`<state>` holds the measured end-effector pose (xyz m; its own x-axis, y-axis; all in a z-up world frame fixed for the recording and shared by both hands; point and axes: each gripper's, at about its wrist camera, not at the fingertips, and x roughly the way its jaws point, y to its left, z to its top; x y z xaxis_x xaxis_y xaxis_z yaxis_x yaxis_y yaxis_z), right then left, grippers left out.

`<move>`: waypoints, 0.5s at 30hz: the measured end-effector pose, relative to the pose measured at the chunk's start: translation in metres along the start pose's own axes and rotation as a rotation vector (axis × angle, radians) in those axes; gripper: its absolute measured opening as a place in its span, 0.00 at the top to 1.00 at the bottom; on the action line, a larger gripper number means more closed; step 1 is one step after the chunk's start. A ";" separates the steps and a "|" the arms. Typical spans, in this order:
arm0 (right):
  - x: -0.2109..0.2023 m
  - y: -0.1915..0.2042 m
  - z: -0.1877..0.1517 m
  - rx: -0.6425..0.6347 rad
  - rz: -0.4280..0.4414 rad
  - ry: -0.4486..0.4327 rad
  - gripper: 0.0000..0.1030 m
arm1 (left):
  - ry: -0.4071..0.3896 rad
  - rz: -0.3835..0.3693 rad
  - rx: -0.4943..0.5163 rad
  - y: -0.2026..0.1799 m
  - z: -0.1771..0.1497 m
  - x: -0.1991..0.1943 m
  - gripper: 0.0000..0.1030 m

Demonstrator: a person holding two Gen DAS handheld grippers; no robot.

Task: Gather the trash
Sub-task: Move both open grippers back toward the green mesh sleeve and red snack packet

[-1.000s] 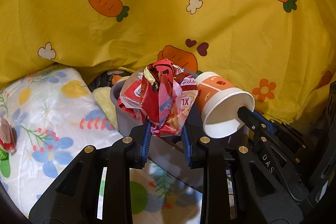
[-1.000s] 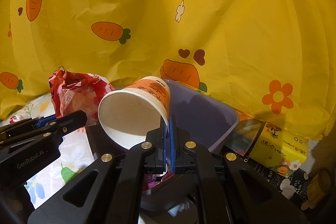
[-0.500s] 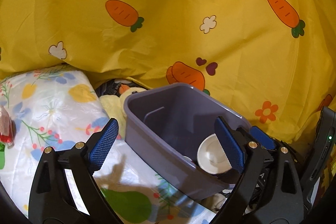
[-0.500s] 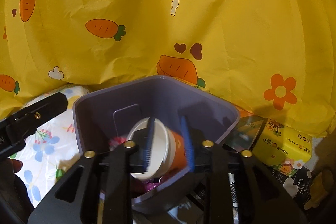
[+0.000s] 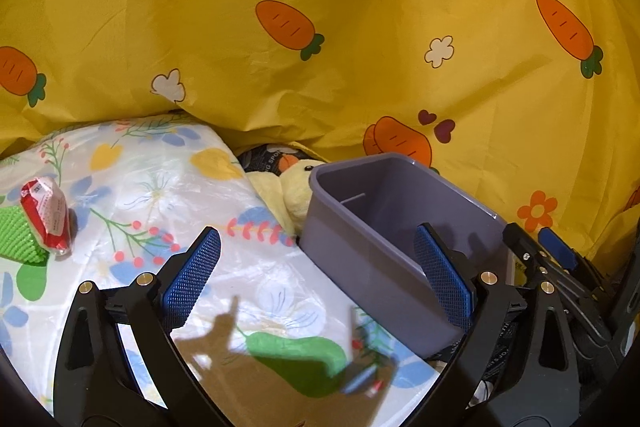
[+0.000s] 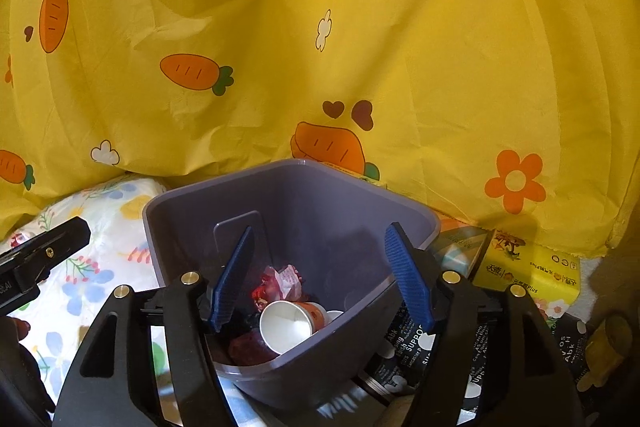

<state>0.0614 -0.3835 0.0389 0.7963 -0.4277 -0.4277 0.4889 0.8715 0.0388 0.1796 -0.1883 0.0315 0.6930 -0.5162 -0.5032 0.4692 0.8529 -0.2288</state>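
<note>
A grey-purple bin point(image 6: 360, 199) stands at the table's right edge; it also shows in the left wrist view point(image 5: 384, 187). Inside it lie an orange paper cup point(image 6: 290, 325) on its side and a crumpled red wrapper point(image 6: 278, 283). My right gripper point(image 6: 324, 277) is open and empty above the bin's mouth. My left gripper point(image 5: 320, 277) is open and empty over the table, left of the bin. A red-and-white packet point(image 5: 48, 213) lies on the floral tablecloth point(image 5: 160, 195) at the far left.
A green mesh object point(image 5: 14, 235) lies beside the packet. A yellow plush duck point(image 5: 288, 187) sits behind the bin. A yellow carrot-print cloth point(image 5: 320, 27) hangs behind. Yellow tissue packs point(image 6: 528, 271) and dark printed packages point(image 6: 404, 347) lie right of the bin.
Both grippers opened. The red wrapper left my left gripper and the paper cup left my right gripper; both now lie in the bin. My left gripper drew back to the left.
</note>
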 end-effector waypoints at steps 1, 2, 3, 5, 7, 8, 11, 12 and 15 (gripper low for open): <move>-0.004 0.002 0.001 -0.002 -0.001 -0.010 0.30 | 0.003 0.017 -0.004 0.006 -0.001 -0.003 0.07; -0.008 0.005 0.001 -0.003 0.000 -0.019 0.28 | 0.003 0.038 -0.004 0.012 -0.002 -0.008 0.07; -0.011 0.008 0.002 -0.004 0.006 -0.026 0.27 | -0.001 0.057 -0.003 0.018 -0.003 -0.012 0.07; -0.016 0.016 0.003 -0.007 0.028 -0.035 0.24 | -0.015 0.106 0.001 0.031 -0.005 -0.023 0.07; -0.019 0.025 0.003 -0.008 0.053 -0.036 0.24 | -0.026 0.169 0.003 0.047 -0.007 -0.035 0.07; -0.020 0.031 0.003 -0.010 0.067 -0.032 0.24 | -0.030 0.203 0.000 0.056 -0.008 -0.042 0.07; -0.021 0.055 0.003 -0.037 0.123 -0.011 0.24 | -0.053 0.299 -0.010 0.085 -0.009 -0.061 0.07; -0.023 0.065 0.002 -0.054 0.144 -0.008 0.24 | -0.060 0.330 -0.015 0.095 -0.010 -0.067 0.07; -0.026 0.096 0.000 -0.095 0.230 0.017 0.24 | -0.072 0.416 -0.054 0.130 -0.013 -0.086 0.07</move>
<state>0.0878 -0.2887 0.0538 0.8761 -0.2121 -0.4331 0.2591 0.9645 0.0519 0.1742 -0.0320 0.0341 0.8544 -0.1301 -0.5030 0.1138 0.9915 -0.0632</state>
